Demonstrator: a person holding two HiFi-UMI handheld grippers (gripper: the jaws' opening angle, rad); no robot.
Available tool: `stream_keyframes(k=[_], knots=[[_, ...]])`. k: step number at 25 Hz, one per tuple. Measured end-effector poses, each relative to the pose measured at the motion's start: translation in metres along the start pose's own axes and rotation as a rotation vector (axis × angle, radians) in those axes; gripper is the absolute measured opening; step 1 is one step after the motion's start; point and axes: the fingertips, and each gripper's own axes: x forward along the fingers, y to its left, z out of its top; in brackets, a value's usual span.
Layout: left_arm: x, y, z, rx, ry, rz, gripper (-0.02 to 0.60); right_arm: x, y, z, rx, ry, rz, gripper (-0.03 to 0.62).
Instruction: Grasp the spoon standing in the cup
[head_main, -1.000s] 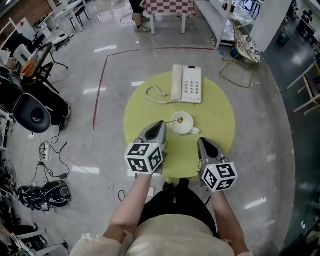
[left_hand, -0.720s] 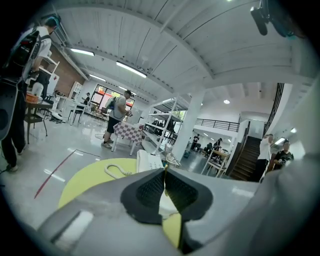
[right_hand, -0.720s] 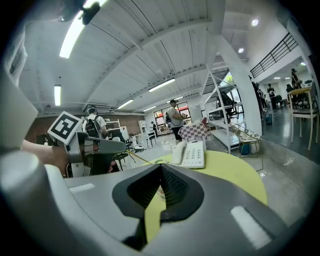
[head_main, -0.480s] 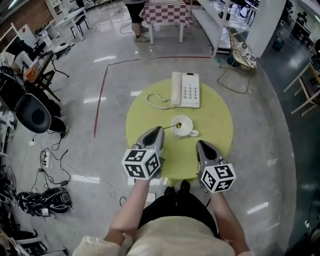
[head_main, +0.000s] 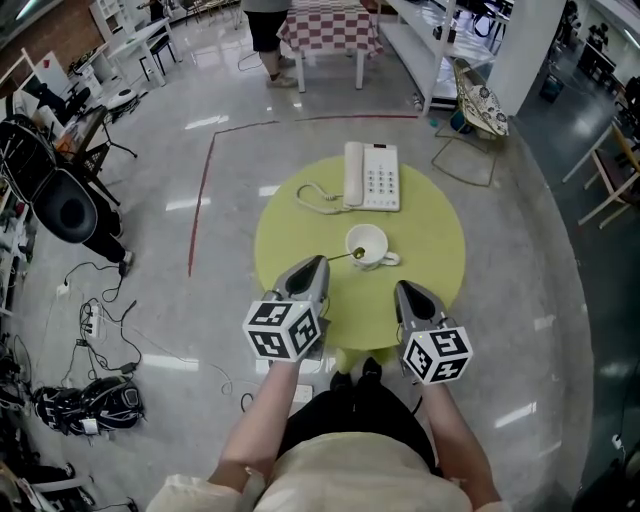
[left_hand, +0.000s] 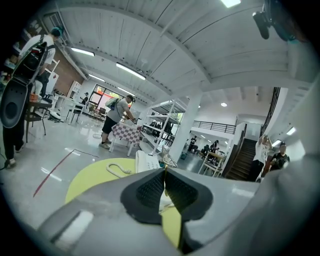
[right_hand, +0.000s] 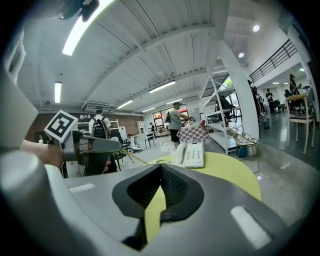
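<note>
- Two grippers: left gripper (head_main: 318, 263) closed on the end of the spoon (head_main: 343, 257) handle; right gripper (head_main: 404, 287) closed, empty.
- Spoon leans in cup (head_main: 368, 246) on table (head_main: 440, 235).
- Risks: thin handle slipping from the tip hold; a sideways pull tipping the cup.

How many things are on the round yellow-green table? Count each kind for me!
telephone: 1
cup: 1
spoon: 1
Total: 3
</note>
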Motion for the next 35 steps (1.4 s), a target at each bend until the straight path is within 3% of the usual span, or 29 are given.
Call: stream_keyframes(k=[24,35], knots=[[-0.025,-0.017,-0.029,-0.019,0.045,-0.027,0.006,-0.032,0.009,-0.023,0.007,0.01,-0.039,0.002],[-0.024,-0.019,-0.038,-0.034,0.06,-0.027,0.008,-0.03,0.014,-0.025,-0.036,0.054,-0.004,0.0]])
